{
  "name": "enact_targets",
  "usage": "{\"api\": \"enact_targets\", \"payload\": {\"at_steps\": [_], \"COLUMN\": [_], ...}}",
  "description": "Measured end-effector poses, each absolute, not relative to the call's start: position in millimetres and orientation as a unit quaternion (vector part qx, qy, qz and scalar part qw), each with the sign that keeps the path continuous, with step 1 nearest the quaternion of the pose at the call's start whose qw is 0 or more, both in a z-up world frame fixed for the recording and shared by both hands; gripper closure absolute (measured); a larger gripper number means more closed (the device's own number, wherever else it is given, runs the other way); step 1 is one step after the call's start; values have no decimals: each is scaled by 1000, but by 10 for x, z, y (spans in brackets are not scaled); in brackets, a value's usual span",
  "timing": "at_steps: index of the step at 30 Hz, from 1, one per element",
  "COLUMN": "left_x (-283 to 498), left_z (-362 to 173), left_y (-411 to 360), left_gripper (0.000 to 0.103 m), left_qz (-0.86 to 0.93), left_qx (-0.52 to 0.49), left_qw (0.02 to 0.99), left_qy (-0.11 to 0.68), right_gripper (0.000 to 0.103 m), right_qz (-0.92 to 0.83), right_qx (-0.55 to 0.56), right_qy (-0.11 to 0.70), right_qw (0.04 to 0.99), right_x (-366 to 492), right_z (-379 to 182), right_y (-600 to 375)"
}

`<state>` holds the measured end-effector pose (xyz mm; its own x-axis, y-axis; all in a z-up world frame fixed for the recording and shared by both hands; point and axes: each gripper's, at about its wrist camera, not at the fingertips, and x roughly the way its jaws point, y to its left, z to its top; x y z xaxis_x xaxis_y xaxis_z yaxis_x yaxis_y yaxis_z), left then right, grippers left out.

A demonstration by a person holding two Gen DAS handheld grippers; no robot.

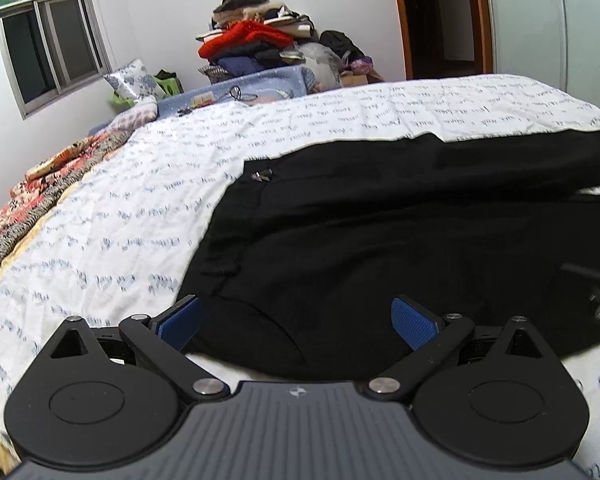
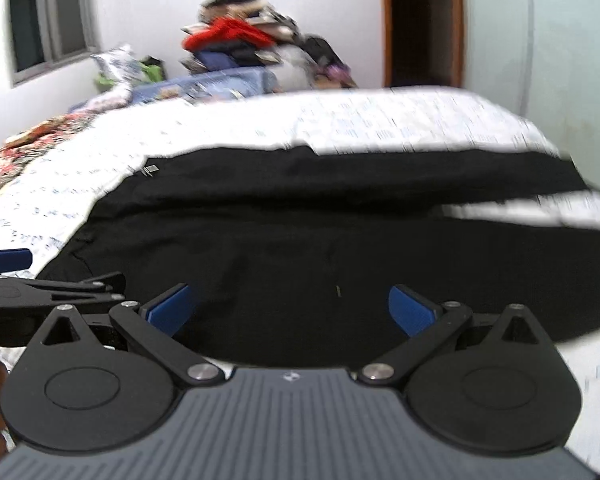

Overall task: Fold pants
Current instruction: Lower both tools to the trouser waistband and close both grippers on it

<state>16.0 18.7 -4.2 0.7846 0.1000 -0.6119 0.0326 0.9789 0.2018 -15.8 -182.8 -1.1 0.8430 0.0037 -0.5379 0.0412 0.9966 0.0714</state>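
Note:
Black pants lie spread flat on a bed with a white printed sheet, waistband to the left, legs running right. They also show in the right wrist view, blurred. My left gripper is open and empty, just above the near edge of the pants by the waist. My right gripper is open and empty, over the near leg's edge. The left gripper shows at the left of the right wrist view. Part of the right gripper shows at the right edge of the left wrist view.
A floral blanket lies along the bed's left side. A pile of clothes stands behind the bed by the wall. A window is at the left, a doorway and a pale wardrobe at the right.

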Motion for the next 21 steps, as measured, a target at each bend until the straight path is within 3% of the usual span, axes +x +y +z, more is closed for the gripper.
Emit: {"api": "enact_targets", "payload": {"at_steps": [10, 21], "left_x": [1042, 2181], "left_z": [172, -172], "left_y": [618, 834], "left_gripper": [1, 1], "left_qz": [5, -115], "left_qx": [179, 177], "left_qw": [946, 926], "left_qy": [272, 314], "right_gripper": [0, 0], "right_qz": [98, 157], "right_qx": [-166, -151], "right_qy": [178, 282], "right_qw": [965, 935], "right_x": [485, 1914], "right_z": [359, 229], "right_y": [-1860, -2369]}}
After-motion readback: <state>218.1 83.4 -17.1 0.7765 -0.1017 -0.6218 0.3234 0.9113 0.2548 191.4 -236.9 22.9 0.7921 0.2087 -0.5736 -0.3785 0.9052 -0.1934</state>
